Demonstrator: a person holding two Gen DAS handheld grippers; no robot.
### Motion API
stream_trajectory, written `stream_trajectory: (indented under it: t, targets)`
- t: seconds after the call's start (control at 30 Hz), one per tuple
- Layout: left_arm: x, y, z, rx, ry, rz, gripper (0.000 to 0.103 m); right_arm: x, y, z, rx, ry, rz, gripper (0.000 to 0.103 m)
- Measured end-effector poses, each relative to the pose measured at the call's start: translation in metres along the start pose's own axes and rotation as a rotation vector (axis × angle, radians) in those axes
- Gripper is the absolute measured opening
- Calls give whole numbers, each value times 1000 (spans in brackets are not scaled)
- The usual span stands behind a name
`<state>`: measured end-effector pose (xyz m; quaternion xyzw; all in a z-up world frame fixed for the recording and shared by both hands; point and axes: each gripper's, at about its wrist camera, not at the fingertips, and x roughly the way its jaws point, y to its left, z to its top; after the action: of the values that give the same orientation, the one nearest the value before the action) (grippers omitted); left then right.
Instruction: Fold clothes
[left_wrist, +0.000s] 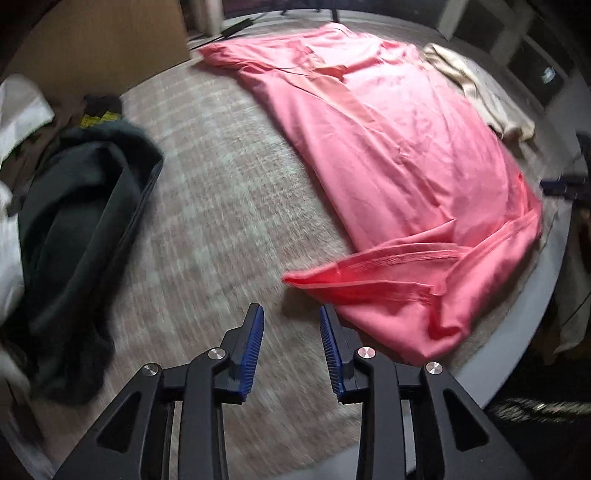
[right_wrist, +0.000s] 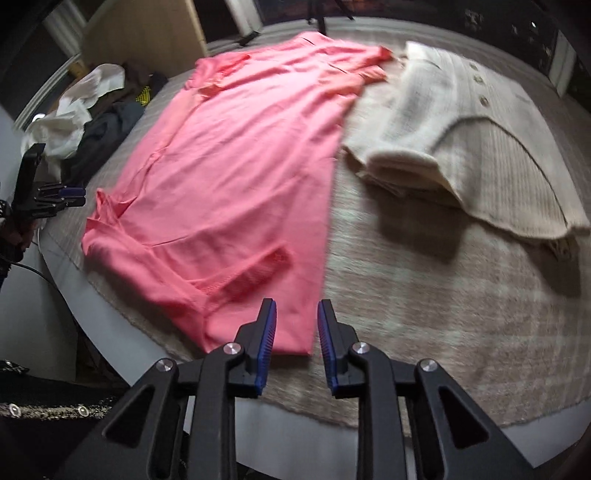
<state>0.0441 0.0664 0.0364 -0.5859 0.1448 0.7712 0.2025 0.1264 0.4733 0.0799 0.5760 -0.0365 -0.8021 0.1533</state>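
Pink garment: spread flat on grey mat, one side folded over.
Left gripper: jaws apart, empty, beside garment's edge.
Right gripper: jaws apart, empty, over near hem.
Cream knit: folded, right of pink.

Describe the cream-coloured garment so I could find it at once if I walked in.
Start from the beige woven cloth that covers the table, then find the big pink garment spread flat on it. The cream knitted garment lies folded right beside the pink one, on the side away from the dark clothes pile. Its ribbed knit and row of round buttons set it apart.
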Motion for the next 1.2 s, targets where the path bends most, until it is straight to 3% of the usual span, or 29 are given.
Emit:
stream_trajectory:
  t: [0.13,0.3,0.43,0.8,1.0,1.1,1.2]
  targets:
    - [15,3,2,44,39,-12,30,4,-2,3,-43,26,-26,24]
    - [14,5,-7,53,51,-73,30,19,7,21,-125,34,3,24]
    - [16,8,-13,49,73,-67,30,39,13,34,-208,66,11,24]
    - [24,-18,3,288,72,-21,31,48,36,45,-310,102,65,24]
    - [28,-24,17,343,57,-61,31,52,44,44,-318,111,87,24]
    - [29,-28,18,357,58,-103,29,52,40,46,-289,108,105,24]
    - [29,-33,16,382,54,-136,9,51,43,43,-296,100,103,24]
